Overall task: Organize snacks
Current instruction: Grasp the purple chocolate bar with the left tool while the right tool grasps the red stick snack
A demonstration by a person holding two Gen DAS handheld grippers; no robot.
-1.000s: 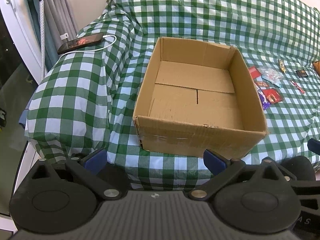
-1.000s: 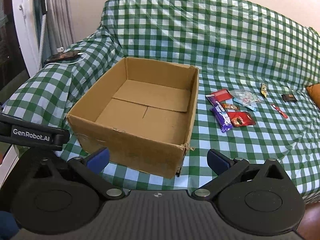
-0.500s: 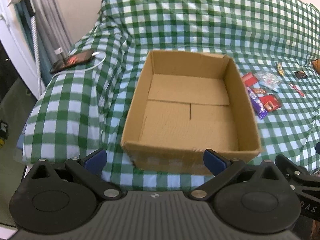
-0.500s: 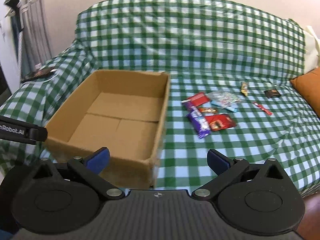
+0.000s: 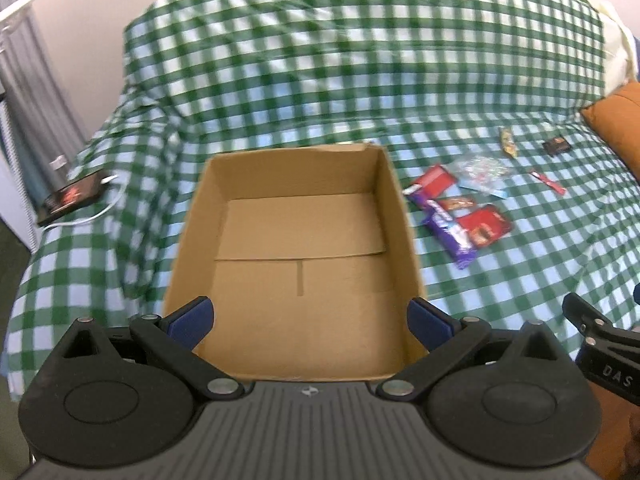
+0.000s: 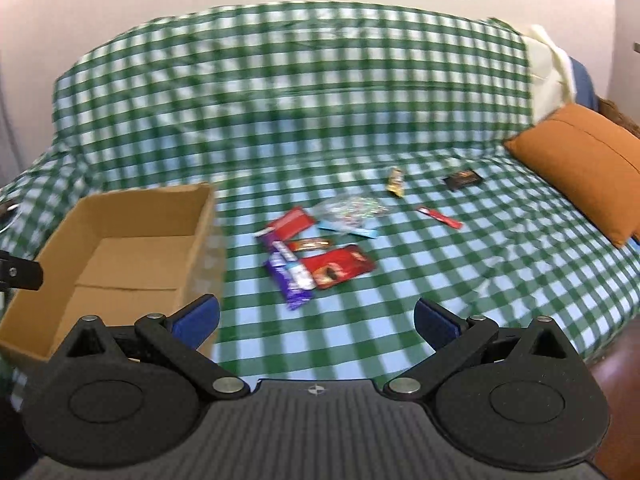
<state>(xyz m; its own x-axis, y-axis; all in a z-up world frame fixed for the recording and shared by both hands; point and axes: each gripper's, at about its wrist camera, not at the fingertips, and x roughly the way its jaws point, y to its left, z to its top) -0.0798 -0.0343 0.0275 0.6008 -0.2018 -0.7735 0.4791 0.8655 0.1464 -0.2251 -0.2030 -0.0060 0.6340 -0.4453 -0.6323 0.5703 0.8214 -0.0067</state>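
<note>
An empty open cardboard box [image 5: 300, 240] sits on a green checked sofa cover; it also shows at the left of the right wrist view [image 6: 120, 240]. Right of it lie several snack packets: a purple bar [image 6: 290, 274], a red packet [image 6: 338, 266], another red packet [image 6: 290, 222], a small orange bar [image 6: 312, 244], a clear bag [image 6: 348, 210], a yellow wrapper [image 6: 395, 181], a thin red stick [image 6: 439, 216] and a dark square packet [image 6: 462, 180]. My left gripper [image 5: 308, 320] is open, over the box's near edge. My right gripper [image 6: 316, 320] is open, short of the snacks.
An orange cushion [image 6: 588, 168] lies at the sofa's right end. A phone [image 5: 74, 196] on a white cable rests on the left armrest. The sofa back rises behind the snacks. The right gripper's body [image 5: 604, 356] shows at the left wrist view's right edge.
Both grippers have moved up and swung right. The left now looks down into the box from closer. The right now faces the snack packets, with the box shifted to its left.
</note>
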